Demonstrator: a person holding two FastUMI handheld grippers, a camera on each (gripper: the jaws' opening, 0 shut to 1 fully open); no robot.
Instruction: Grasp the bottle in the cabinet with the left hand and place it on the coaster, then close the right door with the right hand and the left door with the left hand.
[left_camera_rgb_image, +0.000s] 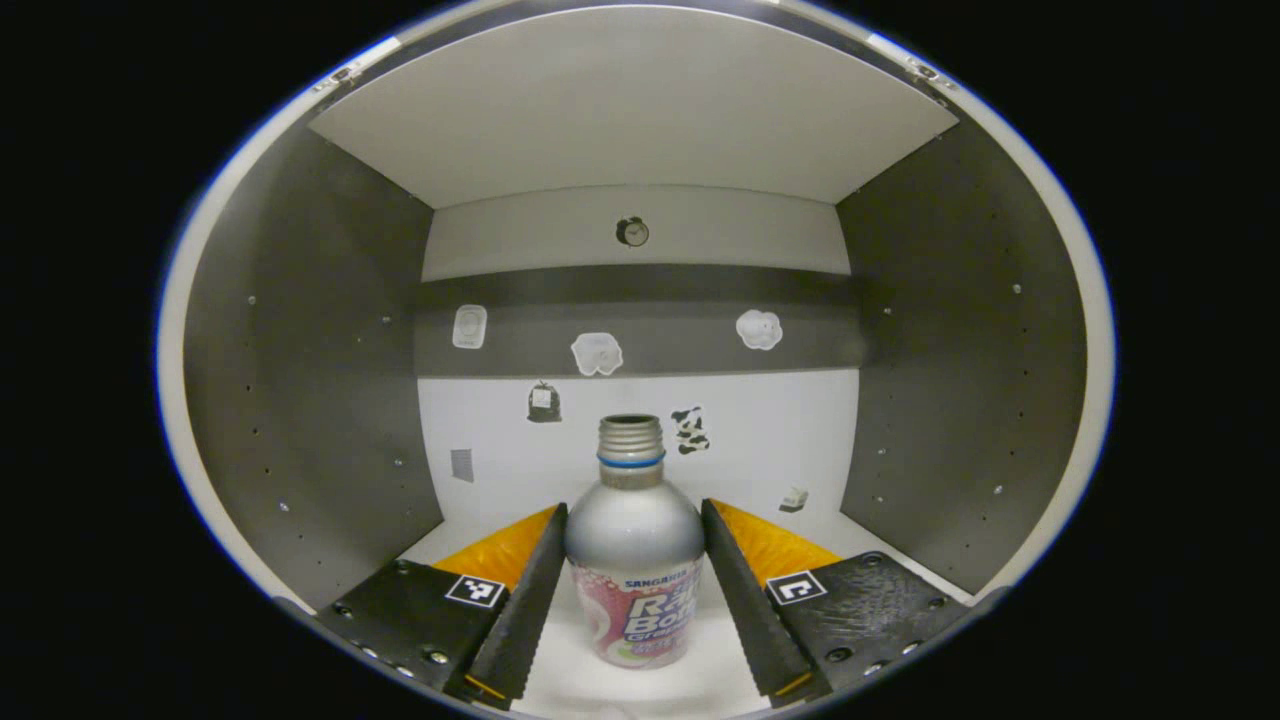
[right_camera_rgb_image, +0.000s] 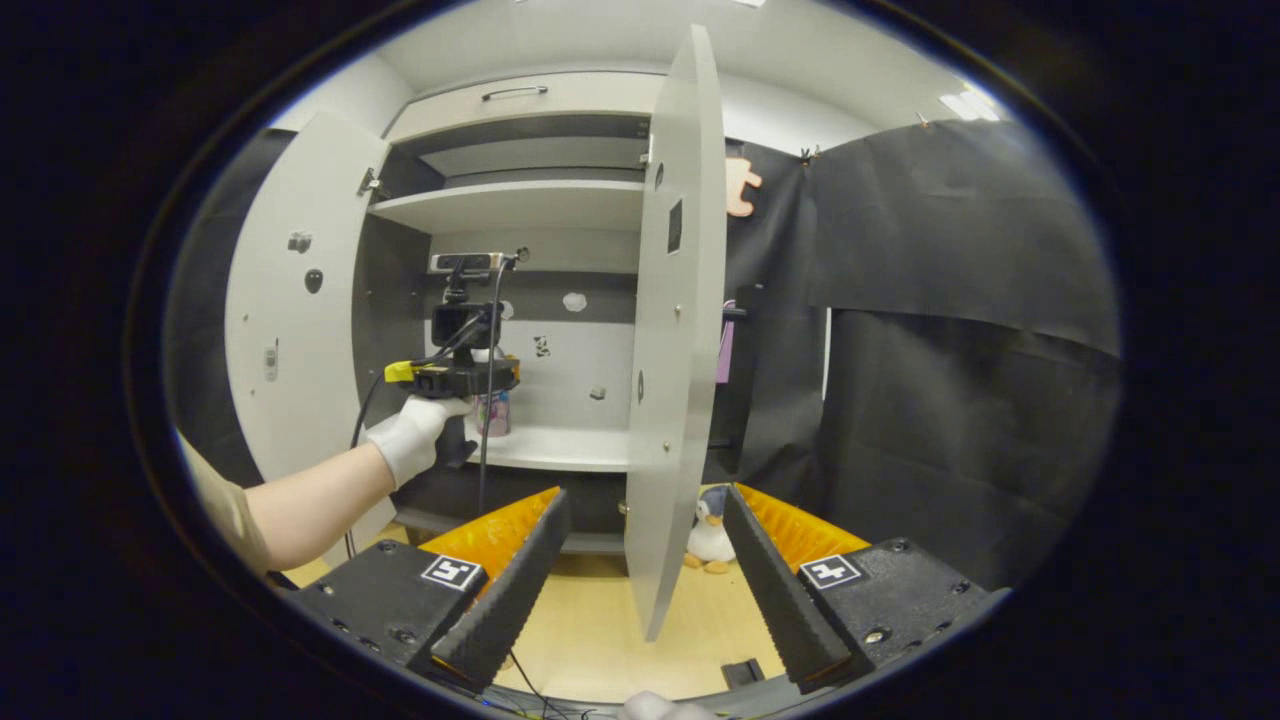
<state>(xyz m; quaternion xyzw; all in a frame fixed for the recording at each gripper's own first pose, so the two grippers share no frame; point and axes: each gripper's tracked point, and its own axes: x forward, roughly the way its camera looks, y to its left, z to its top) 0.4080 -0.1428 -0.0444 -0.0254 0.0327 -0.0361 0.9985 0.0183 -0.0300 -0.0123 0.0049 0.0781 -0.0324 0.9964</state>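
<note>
Cabinet (right_camera_rgb_image: 520, 200): seen open in the right gripper view, its shelf carrying the bottle at about 9 o'clock from the right door.
Right door (right_camera_rgb_image: 675, 330): stood edge-on and wide open; it could be knocked by the right gripper (right_camera_rgb_image: 640, 585), whose jaws are parted and empty, with the door edge between them.
Left door (right_camera_rgb_image: 290, 300): swung open at 10 o'clock; it is judged clear of the arm's way out.
Left gripper (left_camera_rgb_image: 632, 590): jaws are spread around the bottle, seemingly just touching its shoulders; a firm grip cannot be confirmed.
Risk: if lifted before the jaws are closed, the bottle may be tipped or slid.
Bottle (left_camera_rgb_image: 634, 560): upright, silvery metal, printed label, uncapped threaded neck; contents could be spilled if it is tilted.
</note>
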